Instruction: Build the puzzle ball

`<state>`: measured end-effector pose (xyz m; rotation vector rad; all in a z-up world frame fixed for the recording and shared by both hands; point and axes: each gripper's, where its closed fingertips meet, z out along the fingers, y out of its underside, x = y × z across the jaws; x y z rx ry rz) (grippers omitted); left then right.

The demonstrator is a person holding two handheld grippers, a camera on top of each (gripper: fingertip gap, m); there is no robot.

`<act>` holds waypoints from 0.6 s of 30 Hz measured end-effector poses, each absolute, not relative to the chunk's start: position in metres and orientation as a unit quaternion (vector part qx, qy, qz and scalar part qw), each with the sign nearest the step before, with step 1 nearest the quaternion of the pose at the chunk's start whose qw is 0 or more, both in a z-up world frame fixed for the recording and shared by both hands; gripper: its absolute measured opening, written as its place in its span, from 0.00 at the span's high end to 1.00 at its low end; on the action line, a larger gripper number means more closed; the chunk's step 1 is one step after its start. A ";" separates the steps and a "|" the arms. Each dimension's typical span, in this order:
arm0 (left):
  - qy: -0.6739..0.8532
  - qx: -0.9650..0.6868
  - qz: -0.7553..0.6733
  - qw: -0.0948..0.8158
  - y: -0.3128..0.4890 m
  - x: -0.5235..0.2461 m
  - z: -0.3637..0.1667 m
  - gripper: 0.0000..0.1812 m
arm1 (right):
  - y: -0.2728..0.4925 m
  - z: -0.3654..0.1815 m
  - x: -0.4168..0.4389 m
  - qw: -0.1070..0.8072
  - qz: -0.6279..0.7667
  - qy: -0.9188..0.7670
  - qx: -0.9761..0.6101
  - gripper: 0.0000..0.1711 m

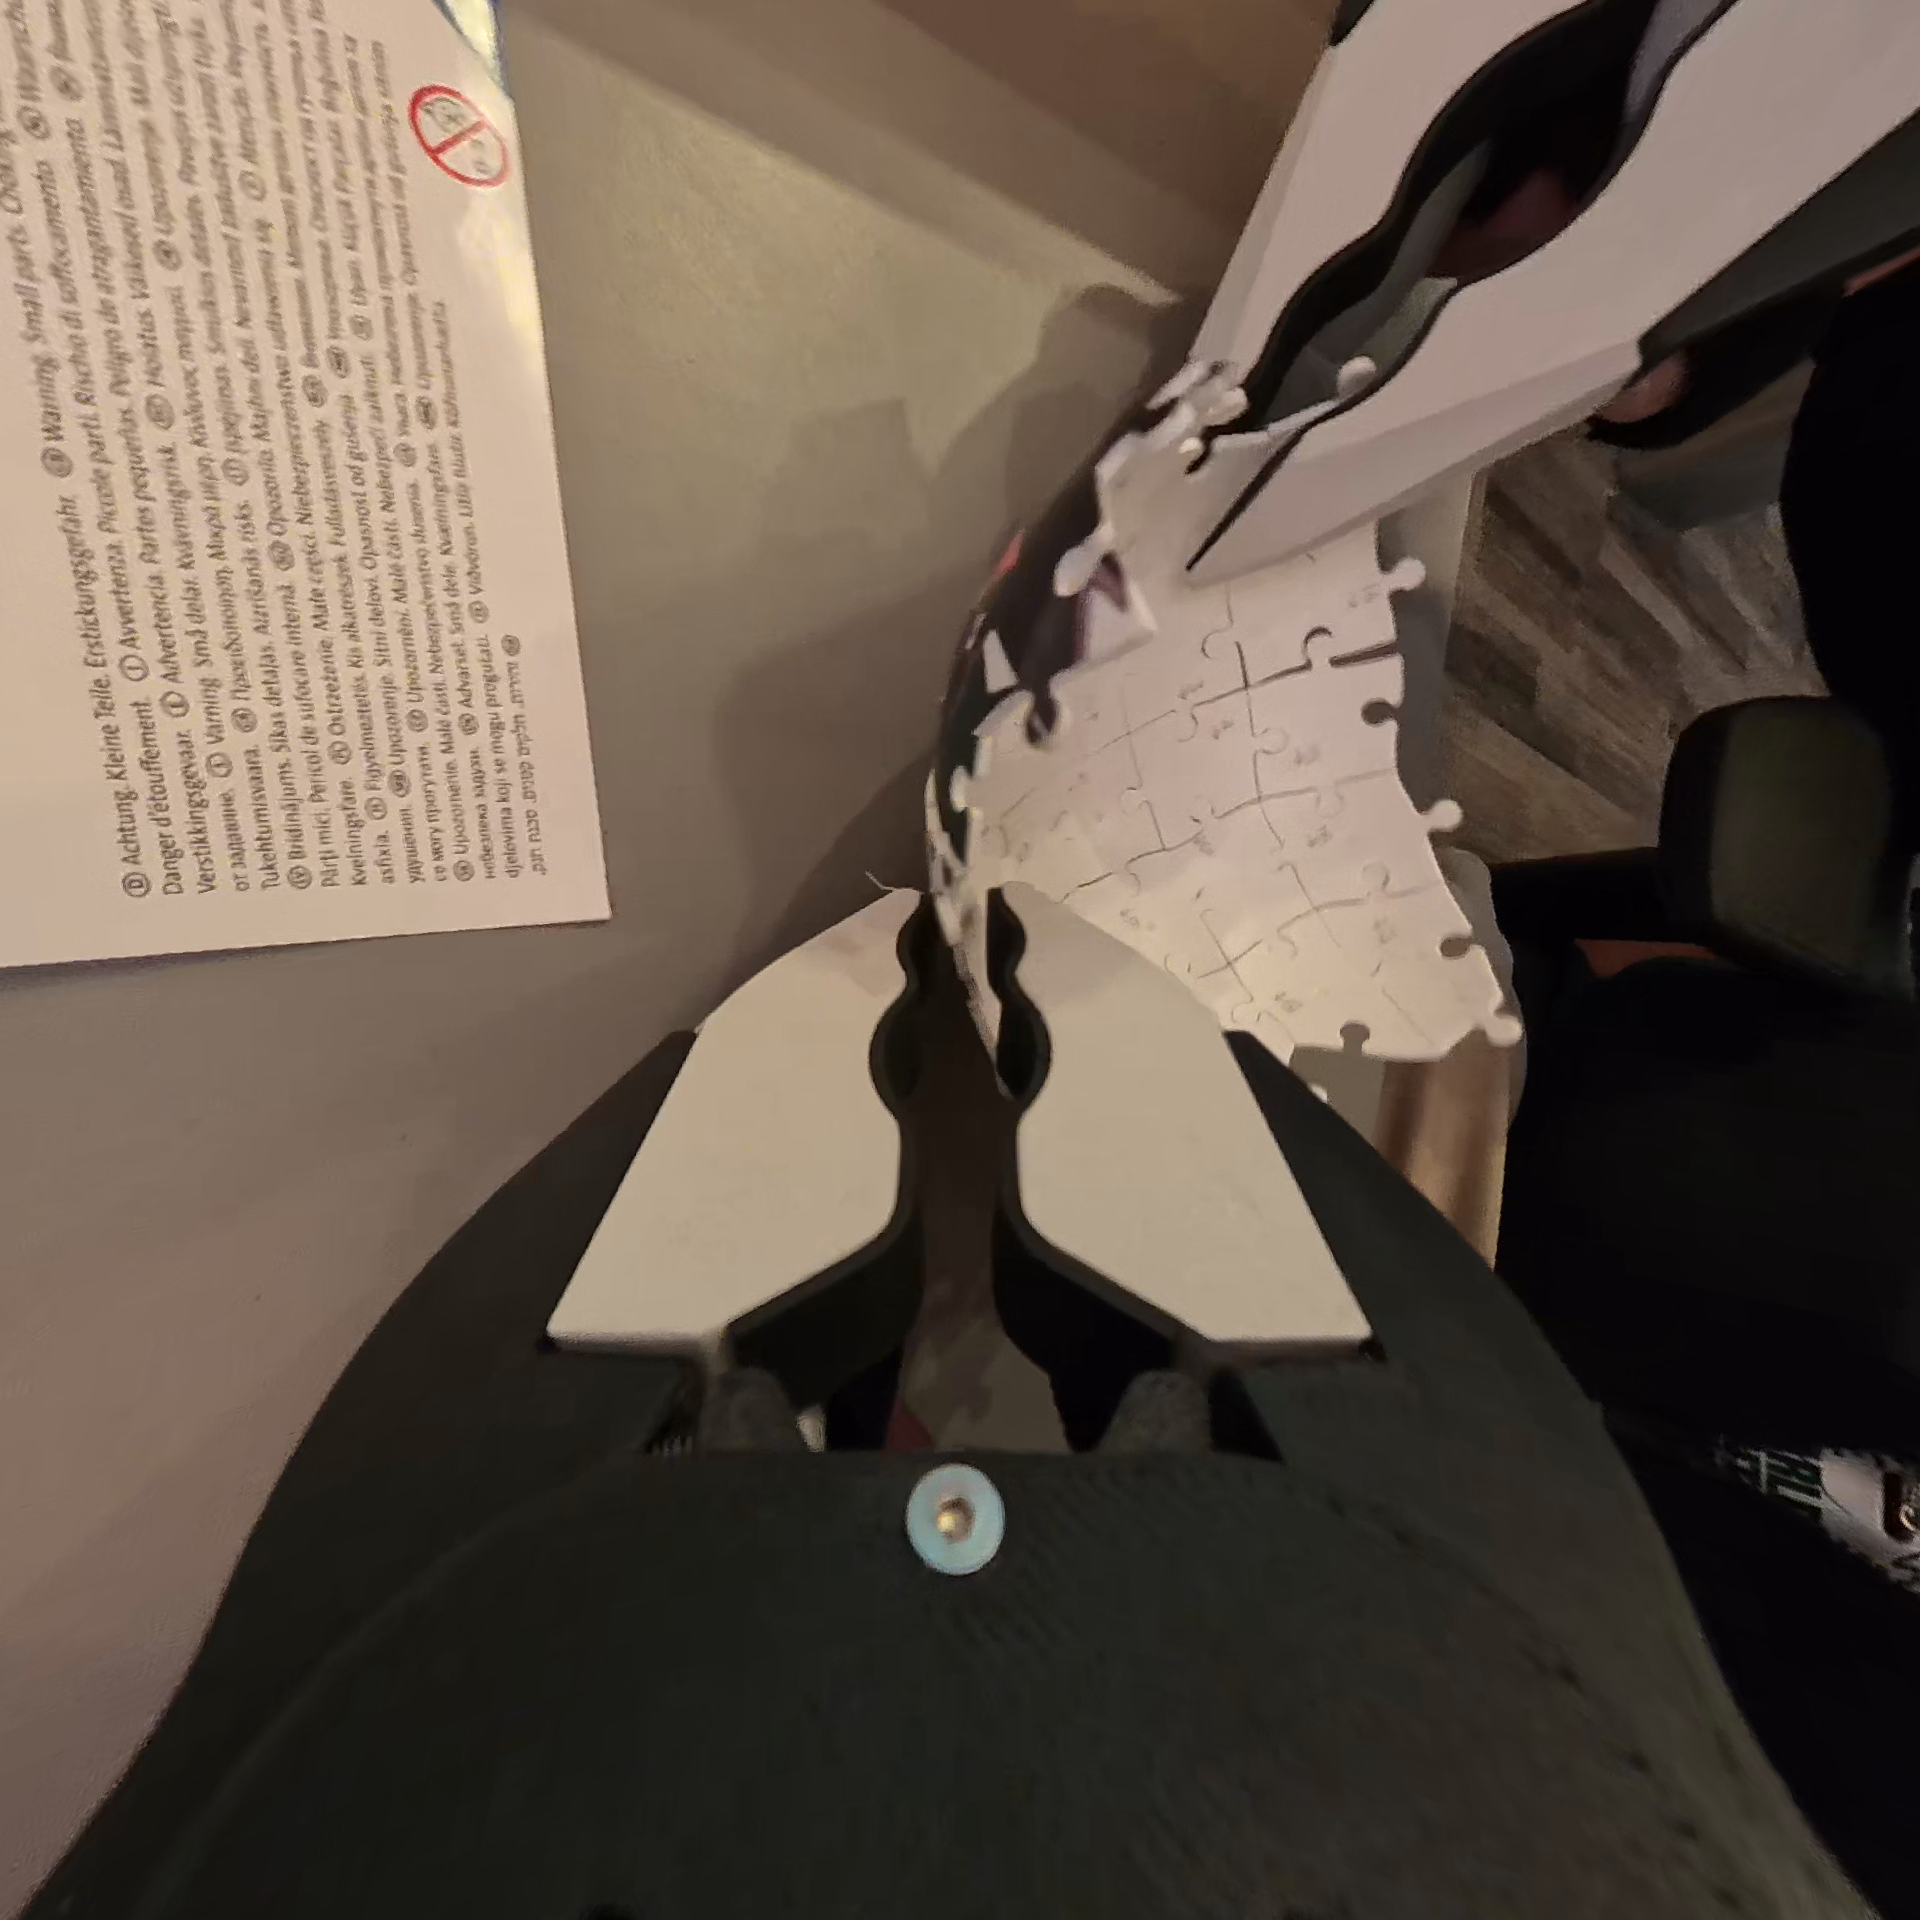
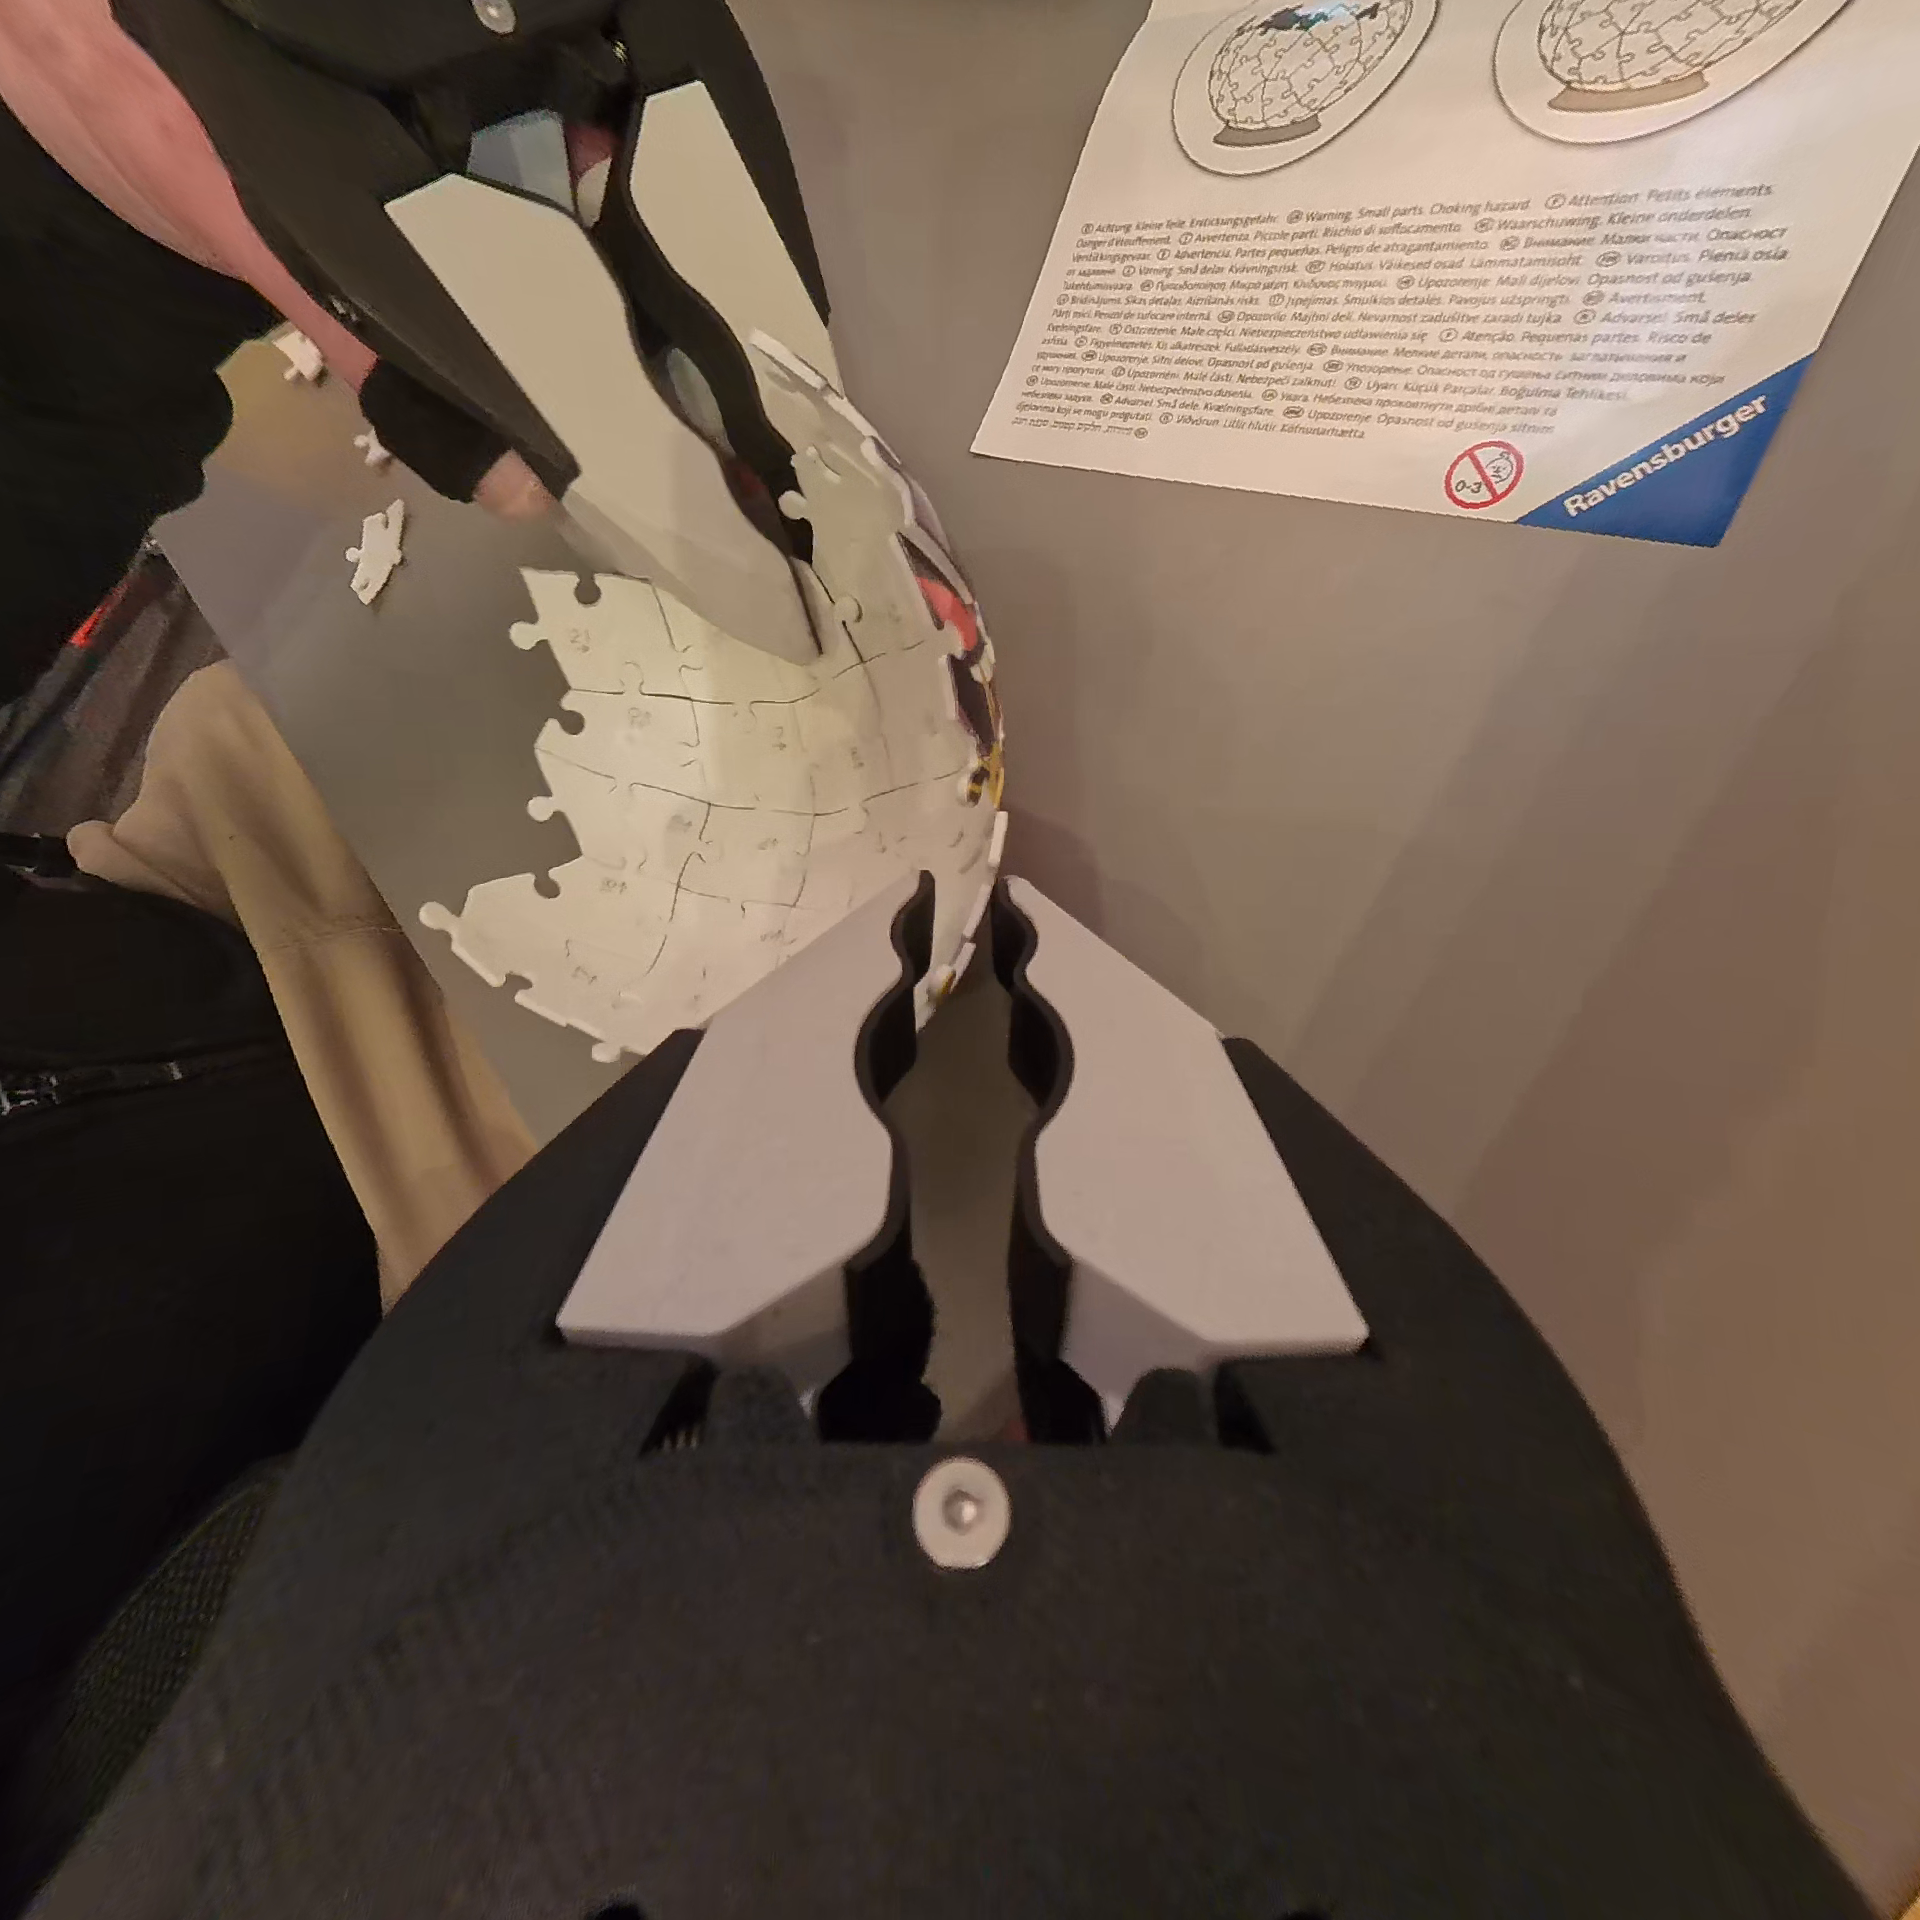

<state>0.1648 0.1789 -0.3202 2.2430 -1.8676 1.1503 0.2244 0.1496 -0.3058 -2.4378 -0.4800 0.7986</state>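
Observation:
The puzzle ball is a partly built curved shell. Its white numbered inner side faces both cameras, and a dark printed outer side shows at its edge. It is held up over the grey table. My left gripper is shut on the shell's rim. My right gripper pinches the rim farther along, at a jutting white piece. In the right wrist view the ball sits between my right gripper, shut on its lower edge, and my left gripper on its upper edge.
A white printed instruction sheet lies flat on the table and also shows in the right wrist view. Loose white puzzle pieces lie on the table at far left. A person's dark clothing and beige fabric sit at the table edge.

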 end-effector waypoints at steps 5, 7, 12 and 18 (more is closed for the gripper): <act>-0.584 0.715 0.384 -0.006 0.181 0.167 -0.317 0.98 | 0.149 -0.305 0.224 0.264 0.301 -0.177 -0.899 0.94; -0.584 0.715 0.383 -0.007 0.182 0.167 -0.317 0.98 | 0.149 -0.304 0.224 0.265 0.301 -0.177 -0.899 0.94; -0.588 0.718 0.372 -0.021 0.186 0.169 -0.316 0.98 | 0.150 -0.304 0.224 0.267 0.297 -0.174 -0.900 0.94; -0.591 0.722 0.358 -0.041 0.190 0.172 -0.317 0.97 | 0.151 -0.302 0.224 0.272 0.287 -0.168 -0.903 0.94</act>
